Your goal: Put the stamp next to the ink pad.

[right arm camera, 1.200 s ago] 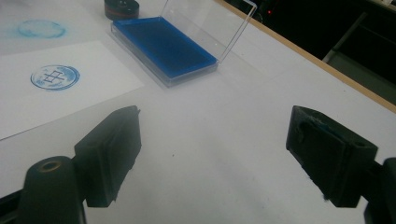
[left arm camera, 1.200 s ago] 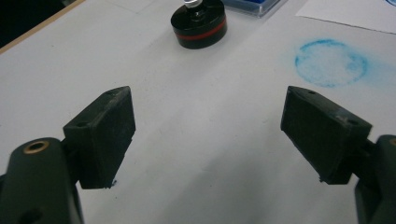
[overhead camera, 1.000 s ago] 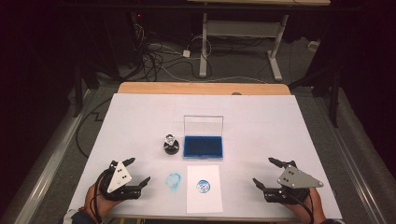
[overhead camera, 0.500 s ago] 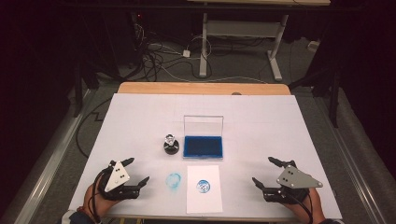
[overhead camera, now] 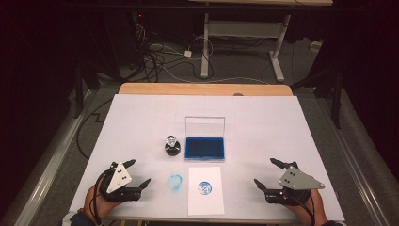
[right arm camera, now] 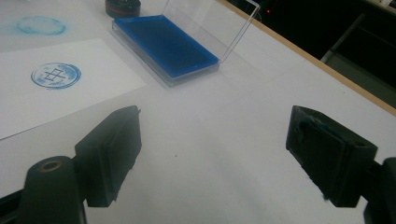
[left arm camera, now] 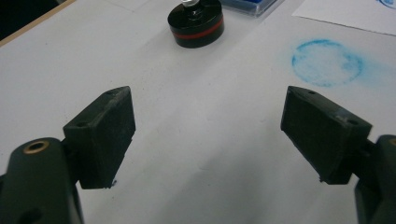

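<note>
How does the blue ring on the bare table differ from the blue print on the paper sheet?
The blue ring lies straight on the white table, left of the paper sheet; the blue print sits on the sheet itself. The ring is pale and smeared, with no clear pattern inside; the print is darker and crisp, with lines inside its circle. Both are round, blue and look like stamp marks.

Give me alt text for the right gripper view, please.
Open black tongs hover empty over a white table. Beyond lie an open blue ink pad and a paper sheet bearing a round blue stamp print.
</note>
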`<state>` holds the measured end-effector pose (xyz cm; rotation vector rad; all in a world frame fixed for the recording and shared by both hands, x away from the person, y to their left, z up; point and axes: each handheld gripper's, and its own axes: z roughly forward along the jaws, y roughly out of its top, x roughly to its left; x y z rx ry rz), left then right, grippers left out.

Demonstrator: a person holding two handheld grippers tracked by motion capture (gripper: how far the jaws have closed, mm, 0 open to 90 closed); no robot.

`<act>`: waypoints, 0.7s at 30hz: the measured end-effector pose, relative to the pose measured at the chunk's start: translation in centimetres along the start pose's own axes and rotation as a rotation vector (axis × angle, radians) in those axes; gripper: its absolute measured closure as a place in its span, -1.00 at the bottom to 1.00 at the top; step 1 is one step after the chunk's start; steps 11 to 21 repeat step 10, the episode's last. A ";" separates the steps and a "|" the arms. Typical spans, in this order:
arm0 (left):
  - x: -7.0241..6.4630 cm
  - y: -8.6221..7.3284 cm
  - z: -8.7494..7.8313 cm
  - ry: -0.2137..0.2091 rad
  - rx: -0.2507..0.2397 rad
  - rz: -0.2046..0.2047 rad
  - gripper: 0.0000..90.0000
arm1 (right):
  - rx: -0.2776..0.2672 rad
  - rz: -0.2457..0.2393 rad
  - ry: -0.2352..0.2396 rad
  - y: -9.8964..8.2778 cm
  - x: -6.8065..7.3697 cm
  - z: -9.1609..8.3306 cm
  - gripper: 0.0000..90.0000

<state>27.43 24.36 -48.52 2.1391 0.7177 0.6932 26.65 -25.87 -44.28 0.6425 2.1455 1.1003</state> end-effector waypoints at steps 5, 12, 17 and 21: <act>0.0 0.0 0.1 0.000 0.002 -0.005 -0.62 | 0.002 0.003 0.003 0.0 -0.1 0.0 -0.60; 0.1 0.1 0.2 -0.001 0.005 -0.006 -0.62 | 0.002 0.006 0.006 -0.1 -0.1 0.1 -0.60; 0.1 0.1 0.2 -0.001 0.005 -0.006 -0.62 | 0.002 0.006 0.006 -0.1 -0.1 0.1 -0.60; 0.1 0.1 0.2 -0.001 0.005 -0.006 -0.62 | 0.002 0.006 0.006 -0.1 -0.1 0.1 -0.60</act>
